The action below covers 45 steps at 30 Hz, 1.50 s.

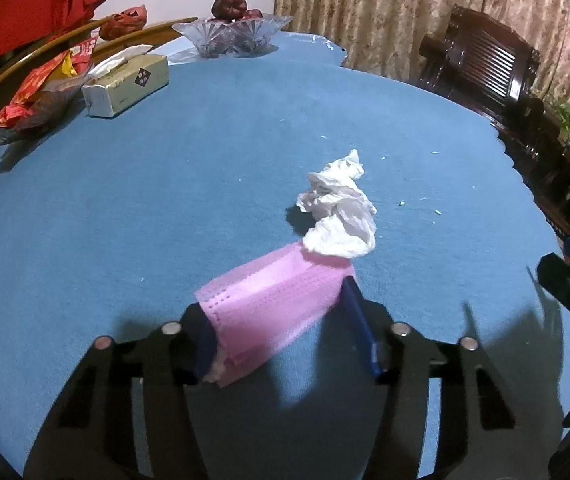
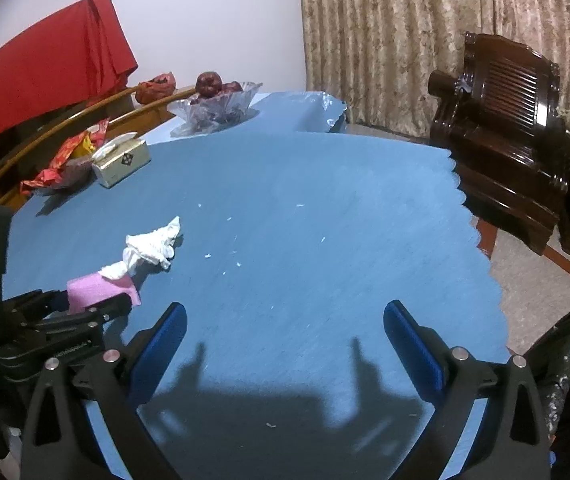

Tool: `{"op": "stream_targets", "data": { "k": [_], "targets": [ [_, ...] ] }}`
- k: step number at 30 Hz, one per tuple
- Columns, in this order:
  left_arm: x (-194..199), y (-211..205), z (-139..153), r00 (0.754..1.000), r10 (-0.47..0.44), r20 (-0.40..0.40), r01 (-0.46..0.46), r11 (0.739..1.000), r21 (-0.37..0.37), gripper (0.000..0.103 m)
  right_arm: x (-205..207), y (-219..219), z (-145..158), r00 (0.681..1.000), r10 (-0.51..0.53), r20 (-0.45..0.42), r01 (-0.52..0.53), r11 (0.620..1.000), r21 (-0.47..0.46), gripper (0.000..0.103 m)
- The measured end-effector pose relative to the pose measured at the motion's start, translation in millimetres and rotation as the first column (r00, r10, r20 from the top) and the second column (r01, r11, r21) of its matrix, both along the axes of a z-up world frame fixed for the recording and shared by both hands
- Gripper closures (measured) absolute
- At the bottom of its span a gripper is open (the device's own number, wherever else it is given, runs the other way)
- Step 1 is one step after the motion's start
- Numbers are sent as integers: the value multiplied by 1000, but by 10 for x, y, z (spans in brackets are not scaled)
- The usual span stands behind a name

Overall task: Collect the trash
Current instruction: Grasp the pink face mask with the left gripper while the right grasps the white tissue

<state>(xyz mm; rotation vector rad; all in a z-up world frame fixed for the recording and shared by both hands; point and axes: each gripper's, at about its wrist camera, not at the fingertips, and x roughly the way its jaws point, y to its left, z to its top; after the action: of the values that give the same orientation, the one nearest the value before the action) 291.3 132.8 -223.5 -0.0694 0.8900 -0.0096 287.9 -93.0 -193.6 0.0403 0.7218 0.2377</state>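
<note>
A red wrapper point(image 1: 25, 104) lay far to the left of the pink face mask point(image 1: 269, 308), at the edge of the blue tablecloth point(image 1: 165, 208). Next to it, still left of the mask and farther back, sat a tissue box point(image 1: 129, 84). Behind that stood a glass bowl point(image 1: 233, 34) with dark red fruit in it.

The mask lay near the front of the table. The left gripper point(image 1: 285, 340) had its two blue pads around the mask. One pad touched the left end of the mask. The other pad sat at its right end, but it was hard to tell if that one pressed yet, so the grab may not have been tight. A crumpled white tissue point(image 1: 339, 208) lay just behind the mask, touching its far end.

The right gripper point(image 2: 285, 344) was to the right of the mask, over bare cloth, spread wide with nothing in it.

The step in hand looked like picking up the mask. Next, the left pads should squeeze firmly, then lift. The tissue would still need collecting, maybe by the right gripper.
</note>
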Motion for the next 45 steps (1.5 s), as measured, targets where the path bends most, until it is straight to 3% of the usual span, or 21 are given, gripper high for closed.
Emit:
{"op": "stream_targets", "data": {
  "k": [7,18,31,37,42,45],
  "targets": [
    [-114,116,23,1000,19,7,-18,999,-36,94,-5,82,-12,1000,16,-5,-16,1000,0,6],
    [-301,555,187,992,118,42,-116,992,-45,94,94,383,30,997,75,11,-75,997,9,6],
    [-19,884,227,981,182,67,-179,983,-36,94,557,1071,-1,987,161,0,-161,986,40,9],
    [16,982,197,979,196,62,-194,980,-43,94,661,1316,-120,981,190,-50,-189,982,23,22],
    [11,1014,200,977,201,64,-198,979,-48,94,695,1415,-229,970,219,-108,-218,976,18,52],
    [-6,997,212,977,200,68,-197,979,-47,94,670,1423,-223,965,239,-107,-238,971,29,61]
  ]
}}
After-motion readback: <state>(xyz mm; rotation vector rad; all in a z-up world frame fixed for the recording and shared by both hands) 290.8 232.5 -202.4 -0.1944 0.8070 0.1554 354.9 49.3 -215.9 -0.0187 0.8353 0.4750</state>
